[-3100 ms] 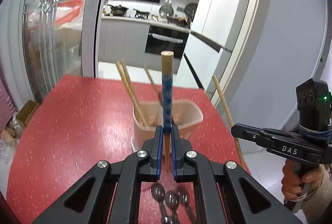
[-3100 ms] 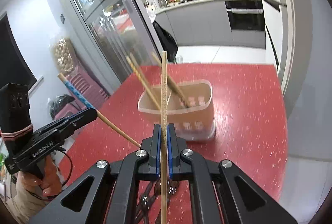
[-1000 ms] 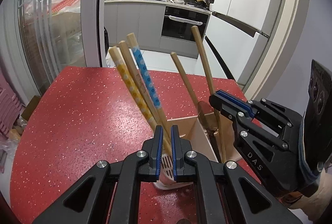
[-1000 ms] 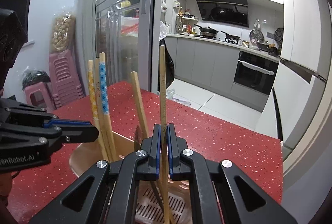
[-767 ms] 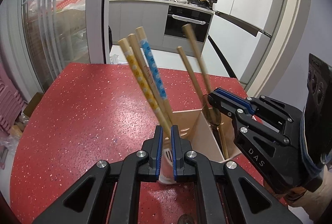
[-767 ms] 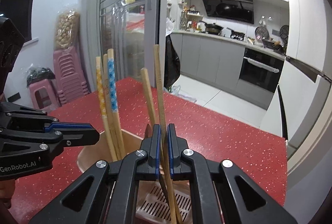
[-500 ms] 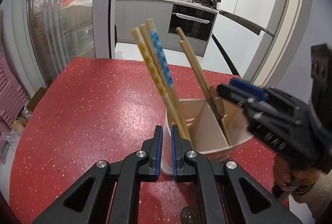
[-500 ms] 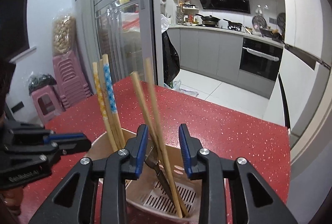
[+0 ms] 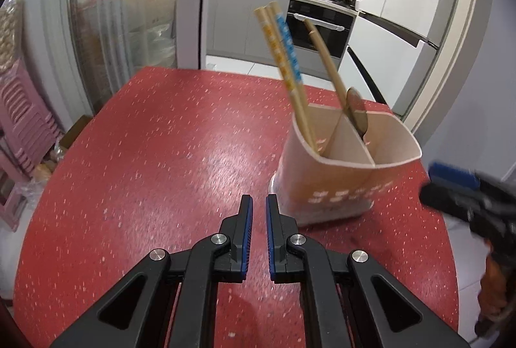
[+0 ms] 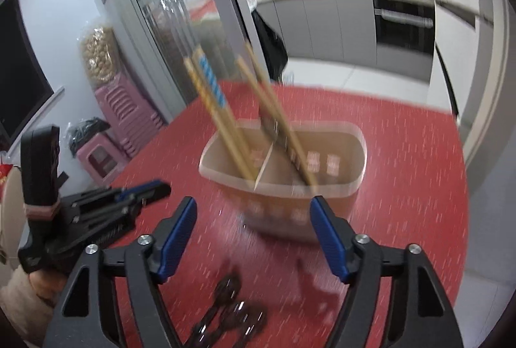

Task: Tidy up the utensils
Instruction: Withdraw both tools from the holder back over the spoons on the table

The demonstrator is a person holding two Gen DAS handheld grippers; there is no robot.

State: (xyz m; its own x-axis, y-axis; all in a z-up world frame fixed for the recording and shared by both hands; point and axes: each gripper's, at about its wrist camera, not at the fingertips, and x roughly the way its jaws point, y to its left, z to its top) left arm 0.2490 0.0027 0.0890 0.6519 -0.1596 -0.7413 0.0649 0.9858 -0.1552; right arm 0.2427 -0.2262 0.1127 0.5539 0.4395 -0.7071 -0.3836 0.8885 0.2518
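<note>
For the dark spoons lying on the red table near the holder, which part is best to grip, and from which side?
Grip one of the dark spoons at its handle, coming from above with the open right gripper, probably. They lie flat and bunched in front of the utensil holder, bowls toward it, so the thin handles fit between the fingers better. Blur hides finer detail.

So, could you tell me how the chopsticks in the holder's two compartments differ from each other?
The left-compartment chopsticks carry printed patterns, one blue and one yellow; the right-compartment chopsticks are plain wood. The patterned ones share their section with nothing else visible; the plain ones stand beside a dark spoon. In the left wrist view, the patterned tops reach higher than the plain ones. Both sets lean the same way in the beige holder, resting loose.
</note>
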